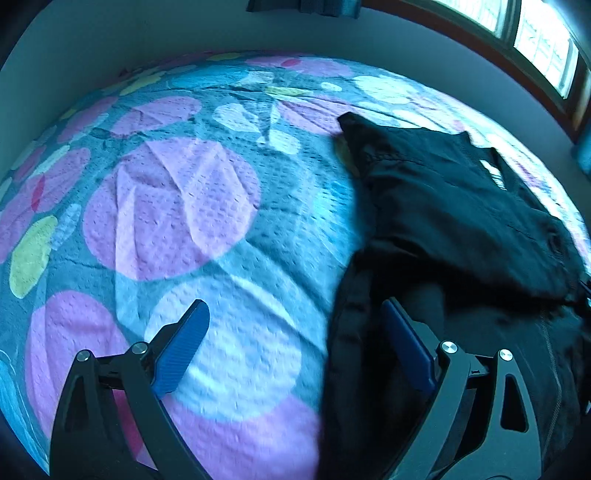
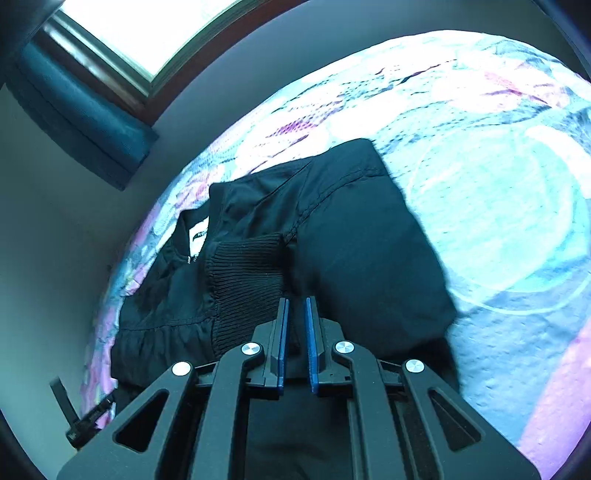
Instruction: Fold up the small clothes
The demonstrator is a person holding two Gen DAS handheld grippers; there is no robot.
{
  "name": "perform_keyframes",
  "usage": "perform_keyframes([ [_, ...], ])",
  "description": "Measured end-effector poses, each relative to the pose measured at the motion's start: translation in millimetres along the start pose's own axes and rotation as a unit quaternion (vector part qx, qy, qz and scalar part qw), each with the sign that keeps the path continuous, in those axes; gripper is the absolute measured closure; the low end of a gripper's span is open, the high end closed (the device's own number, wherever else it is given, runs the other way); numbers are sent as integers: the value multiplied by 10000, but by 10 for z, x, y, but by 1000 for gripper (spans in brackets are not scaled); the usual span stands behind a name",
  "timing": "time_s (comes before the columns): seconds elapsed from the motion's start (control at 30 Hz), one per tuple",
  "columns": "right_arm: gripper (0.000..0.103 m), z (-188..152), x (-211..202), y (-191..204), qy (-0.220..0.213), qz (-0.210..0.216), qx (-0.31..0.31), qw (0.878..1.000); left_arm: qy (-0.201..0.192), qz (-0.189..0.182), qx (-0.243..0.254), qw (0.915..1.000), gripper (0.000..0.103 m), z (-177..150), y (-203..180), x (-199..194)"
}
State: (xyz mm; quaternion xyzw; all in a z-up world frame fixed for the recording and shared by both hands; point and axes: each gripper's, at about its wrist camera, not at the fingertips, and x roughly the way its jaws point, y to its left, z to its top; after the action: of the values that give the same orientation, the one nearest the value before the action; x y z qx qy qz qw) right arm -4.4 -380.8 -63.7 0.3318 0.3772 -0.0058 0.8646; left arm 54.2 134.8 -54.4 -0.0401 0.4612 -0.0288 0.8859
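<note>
Black jacket [image 2: 351, 229] lies partly folded on a bedspread [image 1: 177, 206] printed with large pink, white and yellow circles on blue. In the right wrist view its ribbed cuff [image 2: 247, 273] rests across the body of the garment, with a white neck label [image 2: 197, 234] showing just to the left of it. Stitched seams run over the shoulder near the top of the cloth.

Right gripper [image 2: 295, 317] hangs just above the jacket with its two blue pads [image 2: 312, 339] drawn almost together; dark cloth sits in the narrow slit between them, though whether it is actually pinched there cannot be told from this angle.

Left gripper [image 1: 295, 321] has its jaws spread wide and holds nothing. One blue pad [image 1: 184, 343] is over the bare bedspread, the other [image 1: 406, 343] over the jacket's near edge [image 1: 351, 332], which hangs in loose folds.

Grey wall [image 1: 147, 33] runs behind the bed, and a bright window [image 2: 147, 29] with a dark red frame sits above it. A teal curtain [image 2: 81, 122] hangs beside the window.
</note>
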Motion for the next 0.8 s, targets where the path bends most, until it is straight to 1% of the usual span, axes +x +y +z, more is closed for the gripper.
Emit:
perform_keyframes([
  [0.03,92,0,-84,-40,3,36,7,10000,5,-178,21,9998,9,-39,8,-51],
  [0.07,87,-5,-161,-69,3,68,-16,10000,36,-396,49,9992,9,-89,19,-113],
  [0.1,78,-24,-275,-120,0,71,-72,9999,76,-566,73,9983,9,-133,23,-156],
  [0.13,73,-46,-358,-156,3,37,-119,9999,145,-807,95,9966,9,-207,34,-216],
  [0.17,63,-83,-455,-207,10,-8,-163,9999,199,-970,95,9950,9,-266,45,-255],
  [0.2,56,-120,-536,-262,25,-26,-186,9998,262,-1169,92,9928,9,-349,59,-305],
  [0.3,51,-302,-771,-528,177,7,-146,9997,390,-1577,32,9867,9,-529,96,-390],
  [0.37,50,-419,-841,-691,332,91,-69,9994,452,-1925,-6,9803,9,-633,93,-423],
  [0.47,50,-568,-856,-946,564,580,295,9963,442,-2065,-17,9775,9,-604,36,-374],
  [0.5,50,-587,-847,-990,576,756,419,9946,460,-2203,-64,9743,9,-556,10,-323],
  [0.53,50,-597,-820,-1018,575,1014,535,9917,485,-2427,-99,9688,9,-495,-16,-245],
  [0.6,46,-602,-728,-997,683,1510,607,9843,485,-2625,-189,9635,9,-402,-66,-109],
  [0.63,44,-606,-689,-964,729,1633,602,9820,455,-2738,-211,9605,9,-367,-92,-61],
  [0.7,41,-618,-613,-865,839,1770,474,9795,419,-2840,-245,9576,9,-346,-117,-60],
  [0.73,41,-632,-592,-791,931,1723,320,9801,476,-2969,-265,9534,9,-361,-123,-77],
  [0.8,40,-690,-578,-679,1193,1754,92,9772,663,-3382,-222,9385,9,-457,-124,-143],
])
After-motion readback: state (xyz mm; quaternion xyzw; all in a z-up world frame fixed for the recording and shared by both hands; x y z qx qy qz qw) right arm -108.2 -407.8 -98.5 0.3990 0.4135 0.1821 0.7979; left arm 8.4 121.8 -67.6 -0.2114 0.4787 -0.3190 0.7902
